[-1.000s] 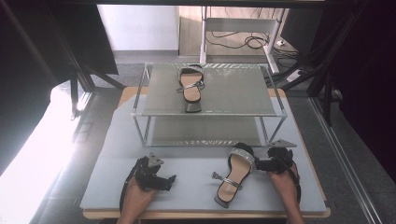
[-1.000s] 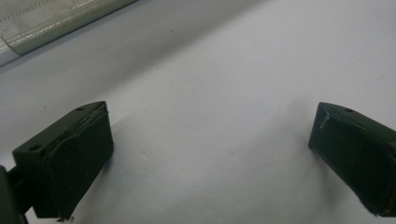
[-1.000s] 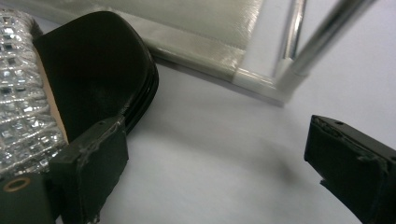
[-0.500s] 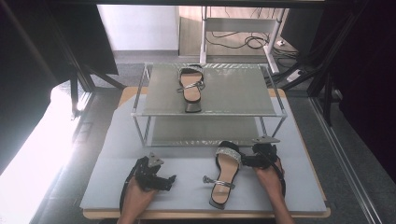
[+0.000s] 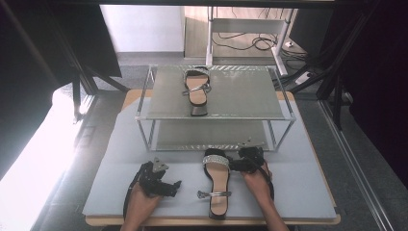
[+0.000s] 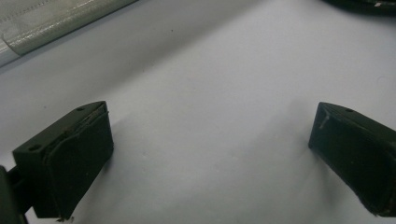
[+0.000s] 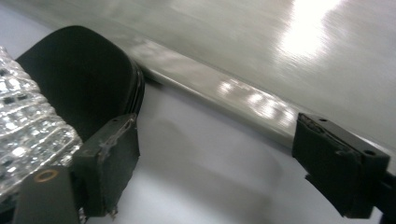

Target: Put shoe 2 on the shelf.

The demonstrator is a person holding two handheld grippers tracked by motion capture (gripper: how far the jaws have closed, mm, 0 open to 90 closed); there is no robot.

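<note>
A black sandal (image 5: 217,185) with a sparkling toe strap (image 5: 215,160) lies on the grey mat, toe toward the shelf rack (image 5: 144,115). Its toe (image 7: 79,88) and strap (image 7: 21,126) show at the left of the right gripper view. My right gripper (image 5: 243,161) (image 7: 224,172) is open just right of the toe, its left finger (image 7: 109,168) against the sole's edge and nothing between the jaws. My left gripper (image 5: 168,185) (image 6: 210,154) rests open on the bare mat left of the sandal. A matching sandal (image 5: 196,90) stands on the rack's top shelf.
The rack's lower shelf (image 5: 207,134) is bare, and its front rail (image 7: 224,100) runs close ahead of the right gripper. The mat (image 5: 298,187) has free room on both sides of the sandal. Dark frames and cables stand beyond the table.
The right gripper slid left along the front of the rack, and the sandal moved left with it and turned to point straight at the rack. The left gripper stayed put.
</note>
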